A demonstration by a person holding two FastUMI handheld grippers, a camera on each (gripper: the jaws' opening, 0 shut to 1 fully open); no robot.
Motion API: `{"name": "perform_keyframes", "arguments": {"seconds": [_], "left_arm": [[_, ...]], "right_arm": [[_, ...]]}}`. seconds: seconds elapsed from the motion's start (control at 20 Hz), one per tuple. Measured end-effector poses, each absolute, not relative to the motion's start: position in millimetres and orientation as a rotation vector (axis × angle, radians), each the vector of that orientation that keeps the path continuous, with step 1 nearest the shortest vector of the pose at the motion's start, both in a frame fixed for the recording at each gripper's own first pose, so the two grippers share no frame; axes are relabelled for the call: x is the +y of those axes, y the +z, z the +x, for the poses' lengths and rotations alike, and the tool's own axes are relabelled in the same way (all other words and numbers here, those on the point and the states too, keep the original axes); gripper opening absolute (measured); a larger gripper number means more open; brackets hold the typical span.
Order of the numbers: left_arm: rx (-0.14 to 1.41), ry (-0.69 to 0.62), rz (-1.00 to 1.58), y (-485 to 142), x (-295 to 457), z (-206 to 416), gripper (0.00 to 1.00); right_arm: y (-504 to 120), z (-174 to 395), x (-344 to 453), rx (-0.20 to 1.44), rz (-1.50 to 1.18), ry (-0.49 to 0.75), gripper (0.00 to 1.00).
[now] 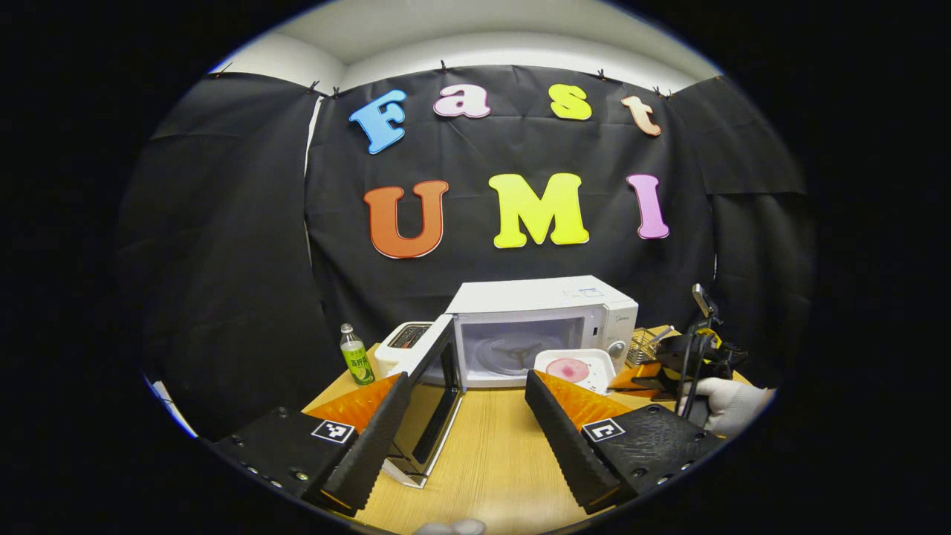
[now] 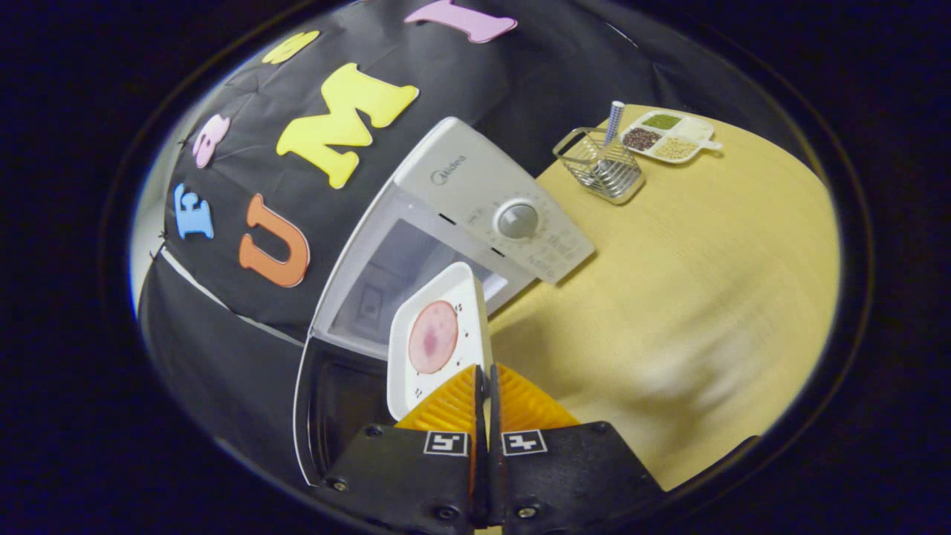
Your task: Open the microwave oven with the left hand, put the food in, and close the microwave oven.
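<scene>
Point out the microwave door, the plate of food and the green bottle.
microwave door (image 1: 435, 386), left gripper view, on its dark window.
plate of food (image 2: 438, 338), right gripper view, on the pink food slice.
green bottle (image 1: 357, 361), left gripper view, on its label.

One white microwave oven (image 1: 546, 327) with its door open stands on one pale wooden worktop (image 1: 490, 453). There is one white square plate (image 1: 576, 369) bearing one pink round slice of food (image 1: 568, 368), one green drink bottle (image 1: 356, 357), one white toaster (image 1: 401, 345), one wire basket (image 2: 600, 165), one white divided tray (image 2: 672, 136) of grains, and two hand-held grippers (image 1: 464, 405) (image 2: 481, 386).
</scene>
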State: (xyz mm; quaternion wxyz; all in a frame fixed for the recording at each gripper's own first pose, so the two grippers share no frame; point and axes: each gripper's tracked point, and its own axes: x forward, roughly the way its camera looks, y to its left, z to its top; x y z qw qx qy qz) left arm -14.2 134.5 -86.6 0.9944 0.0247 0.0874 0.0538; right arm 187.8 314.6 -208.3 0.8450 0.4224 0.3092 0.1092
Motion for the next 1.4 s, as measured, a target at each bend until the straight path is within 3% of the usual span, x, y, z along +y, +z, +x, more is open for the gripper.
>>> {"name": "perform_keyframes", "arguments": {"seconds": [0.7, 1.25, 1.4], "left_arm": [[0.241, 0.192, 0.072, -109.8, 161.8, -19.4, 0.95], [0.241, 0.189, 0.109, -108.5, 163.1, -24.0, 0.95], [0.249, 0.19, 0.105, -114.1, 163.4, -24.1, 0.95]], "right_arm": [[-225.8, 281.5, 391.3, 0.492, 1.072, -0.061, 0.04], [-246.8, 346.2, 414.8, 0.448, 1.145, -0.158, 0.06], [-246.6, 354.4, 416.5, 0.429, 1.159, -0.119, 0.1]]}}
